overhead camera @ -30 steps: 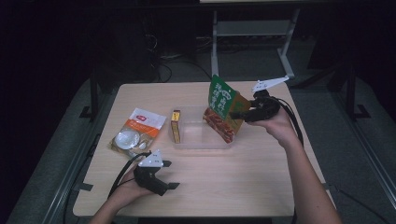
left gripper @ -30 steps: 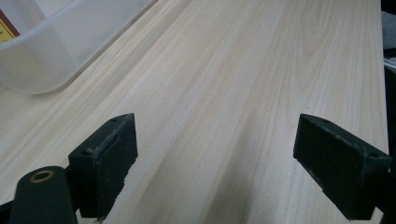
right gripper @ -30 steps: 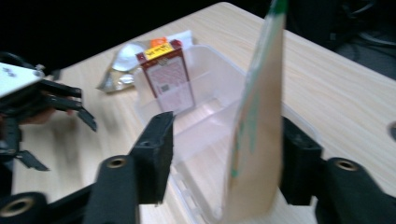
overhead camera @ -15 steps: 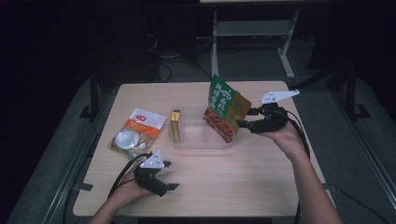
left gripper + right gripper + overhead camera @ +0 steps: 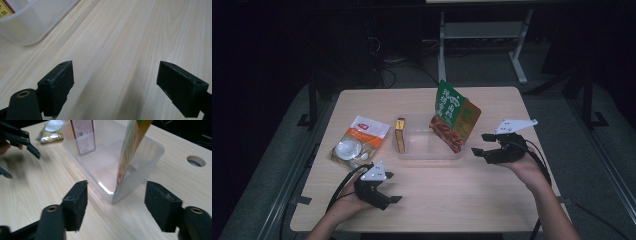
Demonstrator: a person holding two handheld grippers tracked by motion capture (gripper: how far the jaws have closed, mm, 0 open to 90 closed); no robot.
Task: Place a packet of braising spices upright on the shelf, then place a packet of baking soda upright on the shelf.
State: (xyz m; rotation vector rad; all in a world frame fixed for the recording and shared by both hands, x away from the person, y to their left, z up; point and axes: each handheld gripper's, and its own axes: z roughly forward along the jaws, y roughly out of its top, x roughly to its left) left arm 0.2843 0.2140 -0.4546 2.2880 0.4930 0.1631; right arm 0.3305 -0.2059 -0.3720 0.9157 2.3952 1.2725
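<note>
A clear plastic container [image 5: 427, 146] sits mid-table. A green and orange snack bag [image 5: 454, 115] stands tilted in its right end, and a small yellow box [image 5: 400, 135] stands at its left end. My right gripper [image 5: 479, 143] hovers just right of the container, pointing at it. Its jaws have just been opening and stand open with nothing between them. In the right gripper view the right gripper [image 5: 116, 205] faces the container's corner [image 5: 140, 177], with the bag [image 5: 130, 152] leaning inside. My left gripper [image 5: 391, 202] rests open near the front left, and in its own view the left gripper [image 5: 115, 87] frames bare wood.
An orange and white food packet [image 5: 359, 141] lies on the table left of the container. The tabletop has a round hole [image 5: 196, 160] beyond the container. A metal stand and cables sit on the dark floor behind the table.
My right gripper has come away from the bag, moving right and down to beside the container, jaws wider. The bag stays standing in the container. The left gripper has not moved.
</note>
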